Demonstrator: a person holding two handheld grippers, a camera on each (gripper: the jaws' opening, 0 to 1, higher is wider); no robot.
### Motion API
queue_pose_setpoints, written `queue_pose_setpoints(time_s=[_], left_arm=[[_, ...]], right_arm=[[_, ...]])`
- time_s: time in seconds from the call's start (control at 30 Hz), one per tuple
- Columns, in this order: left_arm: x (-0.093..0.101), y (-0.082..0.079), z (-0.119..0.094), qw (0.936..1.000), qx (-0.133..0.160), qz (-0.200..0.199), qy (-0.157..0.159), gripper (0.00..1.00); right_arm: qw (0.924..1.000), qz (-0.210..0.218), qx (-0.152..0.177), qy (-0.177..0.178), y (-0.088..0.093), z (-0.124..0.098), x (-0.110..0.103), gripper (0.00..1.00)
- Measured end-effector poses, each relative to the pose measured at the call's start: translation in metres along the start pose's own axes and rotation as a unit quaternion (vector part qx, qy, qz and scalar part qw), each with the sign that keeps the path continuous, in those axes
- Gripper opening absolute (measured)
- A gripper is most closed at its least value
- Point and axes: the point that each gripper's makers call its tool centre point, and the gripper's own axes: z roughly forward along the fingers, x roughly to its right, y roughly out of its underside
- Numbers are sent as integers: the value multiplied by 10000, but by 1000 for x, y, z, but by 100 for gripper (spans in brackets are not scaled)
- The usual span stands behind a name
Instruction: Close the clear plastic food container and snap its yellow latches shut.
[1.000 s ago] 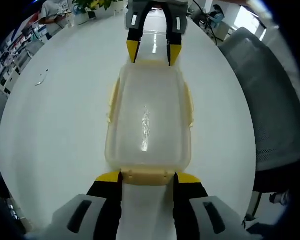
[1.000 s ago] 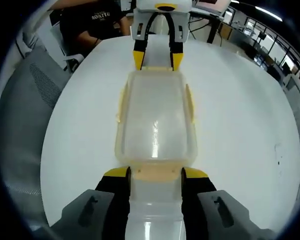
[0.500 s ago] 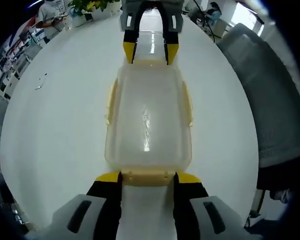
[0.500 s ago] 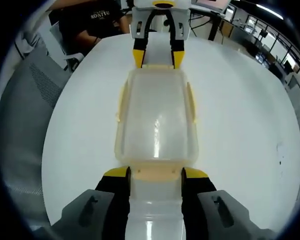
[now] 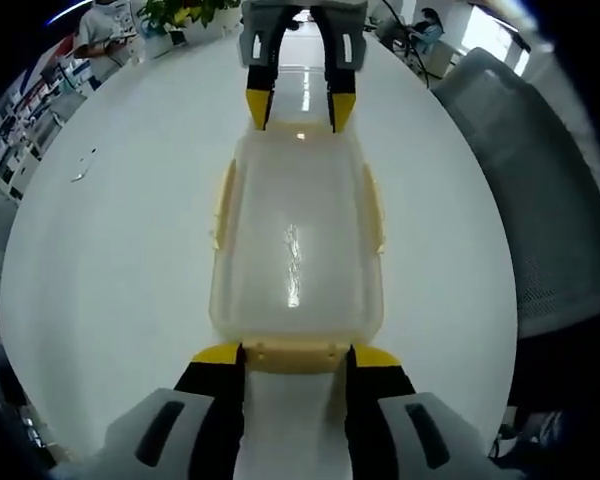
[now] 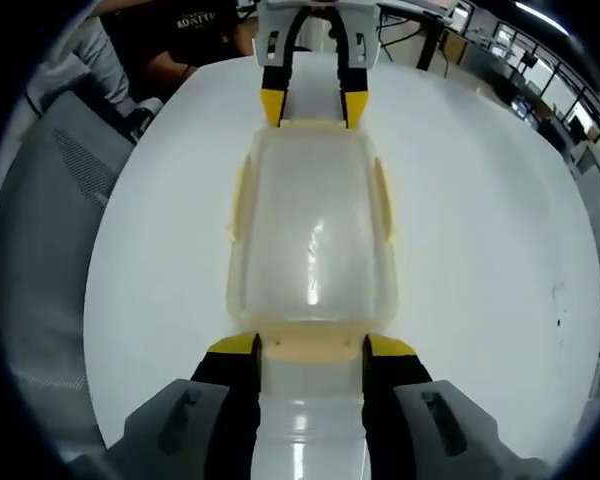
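A clear plastic container (image 5: 295,240) with its lid on lies lengthwise on the white table. Pale yellow latches (image 5: 223,200) run along its long sides. My left gripper (image 5: 296,356) is open at the near short end, its yellow-tipped jaws standing on either side of the end latch (image 5: 295,350). At the opposite end, my right gripper (image 5: 294,110) straddles the far edge the same way. In the right gripper view the container (image 6: 312,230) stretches away from my right gripper (image 6: 312,350), which is open around its end latch (image 6: 312,343), toward my left gripper (image 6: 310,105).
The round white table (image 5: 110,230) extends wide on both sides. A grey mesh chair (image 5: 540,200) stands at its edge, also seen as the chair (image 6: 40,230). A person in a black shirt (image 6: 180,40) sits beyond the table. A small scrap (image 5: 83,165) lies far left.
Both views have shifted slightly with the hands. The container and the two grippers at its ends keep the same places relative to each other.
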Motion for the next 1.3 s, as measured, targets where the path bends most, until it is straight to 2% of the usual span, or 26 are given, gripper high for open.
queue_pose_setpoints(time_s=[0.5, 0.63, 0.8, 1.3], left_arm=[[4, 0, -1, 10000, -77, -17, 31, 33], [4, 0, -8, 10000, -6, -30, 29, 33], [4, -1, -17, 10000, 15, -44, 1, 33], [10, -7, -34, 9998, -51, -197, -65, 33]], right_arm=[[10000, 15, 30, -34, -2, -1, -3, 35], [10000, 27, 73, -44, -3, -3, -4, 35], [9997, -4, 242, -33, -10, -12, -3, 35], [9990, -190, 395, -26, -20, -34, -6, 35]])
